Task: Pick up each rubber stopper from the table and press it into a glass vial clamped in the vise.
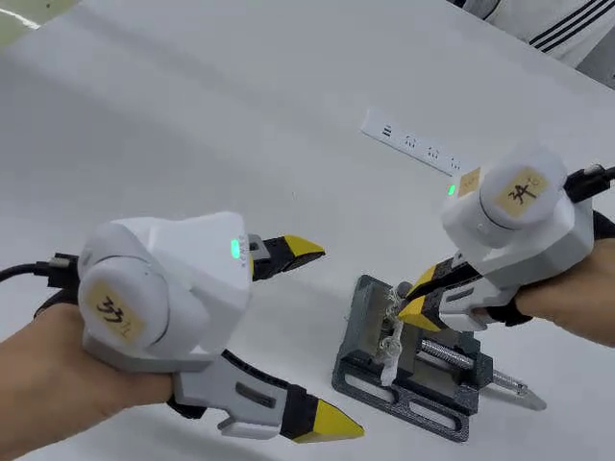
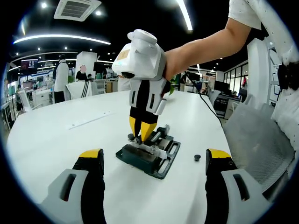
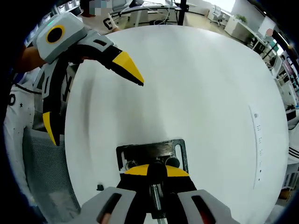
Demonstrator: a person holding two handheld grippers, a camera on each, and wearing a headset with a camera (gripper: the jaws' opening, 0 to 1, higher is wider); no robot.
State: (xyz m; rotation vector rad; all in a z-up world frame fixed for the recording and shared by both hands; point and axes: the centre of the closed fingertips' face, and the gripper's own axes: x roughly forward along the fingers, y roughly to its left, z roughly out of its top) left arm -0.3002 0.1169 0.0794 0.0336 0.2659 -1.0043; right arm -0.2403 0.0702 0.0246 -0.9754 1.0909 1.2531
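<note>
A dark metal vise sits on the white table and clamps small glass vials. My right gripper points down at the vise jaws, its yellow tips closed on what looks like a dark rubber stopper right over a vial. In the left gripper view the right gripper stands upright on the vise, with a stoppered vial beside its tips. My left gripper hovers wide open left of the vise, holding nothing. One loose stopper lies on the table near the vise.
A white power strip lies on the table beyond the vise. The vise's screw handle sticks out toward the right. A person in a striped top stands at the table's far edge. Office desks and a grey chair surround the table.
</note>
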